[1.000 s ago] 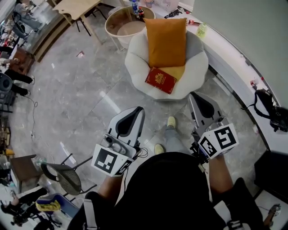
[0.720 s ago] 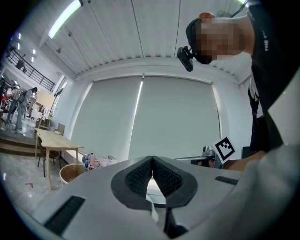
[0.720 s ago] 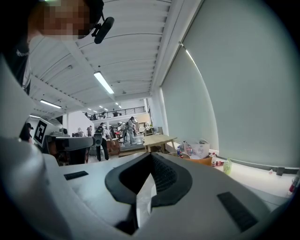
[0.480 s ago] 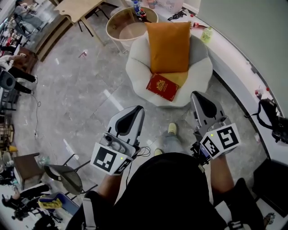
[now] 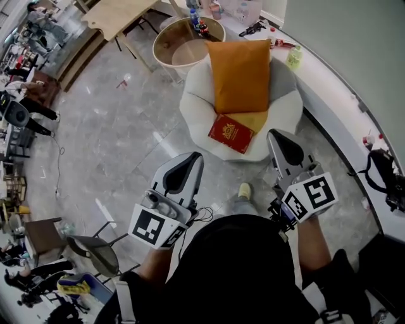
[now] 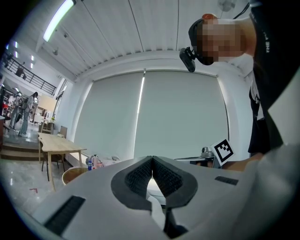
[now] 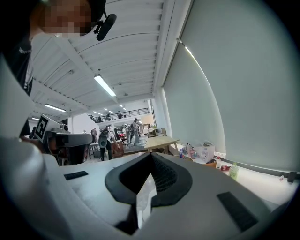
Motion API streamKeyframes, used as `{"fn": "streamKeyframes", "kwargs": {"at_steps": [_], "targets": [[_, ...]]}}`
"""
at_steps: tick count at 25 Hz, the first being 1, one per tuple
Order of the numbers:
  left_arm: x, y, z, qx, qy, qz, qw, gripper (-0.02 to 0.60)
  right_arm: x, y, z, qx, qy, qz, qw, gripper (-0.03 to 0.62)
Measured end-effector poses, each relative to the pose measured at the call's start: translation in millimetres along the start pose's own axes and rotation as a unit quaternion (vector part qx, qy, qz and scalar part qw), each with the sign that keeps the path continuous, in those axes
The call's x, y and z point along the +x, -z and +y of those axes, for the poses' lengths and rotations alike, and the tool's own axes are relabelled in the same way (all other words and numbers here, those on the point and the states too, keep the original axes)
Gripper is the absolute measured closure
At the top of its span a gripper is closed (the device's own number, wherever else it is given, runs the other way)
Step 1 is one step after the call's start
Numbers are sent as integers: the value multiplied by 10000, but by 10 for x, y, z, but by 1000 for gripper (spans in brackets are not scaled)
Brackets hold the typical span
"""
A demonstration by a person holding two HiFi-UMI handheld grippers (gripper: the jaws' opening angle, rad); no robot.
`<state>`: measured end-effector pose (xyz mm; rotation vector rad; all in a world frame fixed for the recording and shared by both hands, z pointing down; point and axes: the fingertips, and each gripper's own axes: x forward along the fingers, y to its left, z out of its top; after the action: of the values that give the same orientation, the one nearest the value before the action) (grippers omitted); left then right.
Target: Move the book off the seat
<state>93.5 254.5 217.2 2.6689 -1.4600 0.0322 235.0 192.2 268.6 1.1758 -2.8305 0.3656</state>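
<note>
1 red book [image 5: 231,133] on white seat [image 5: 196,107], head view only.

An orange cushion [image 5: 240,76] is standing upright. Behind it, a round wooden side table [image 5: 180,52] is carrying bottles [image 5: 201,25] at its far edge. A green bottle [image 5: 293,58] is sitting on the white ledge [image 5: 335,88], and a black bag [image 5: 383,180] is resting by that ledge's near end. A long wooden table [image 5: 120,11] is standing on the grey marble floor [image 5: 114,145].
</note>
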Motion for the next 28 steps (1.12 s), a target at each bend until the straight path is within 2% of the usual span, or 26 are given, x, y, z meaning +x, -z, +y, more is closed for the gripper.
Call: {"fn": "streamKeyframes", "kwargs": {"at_steps": [14,28], "targets": [[366,-114,10,102,-199,-101,9997,569,130,-126,-341,-86,-211,-150,9996,586],[451,-216,-76,299,-128,-231,9992,569,55,-225,-457,-21,-231,-336,9992,586]]}}
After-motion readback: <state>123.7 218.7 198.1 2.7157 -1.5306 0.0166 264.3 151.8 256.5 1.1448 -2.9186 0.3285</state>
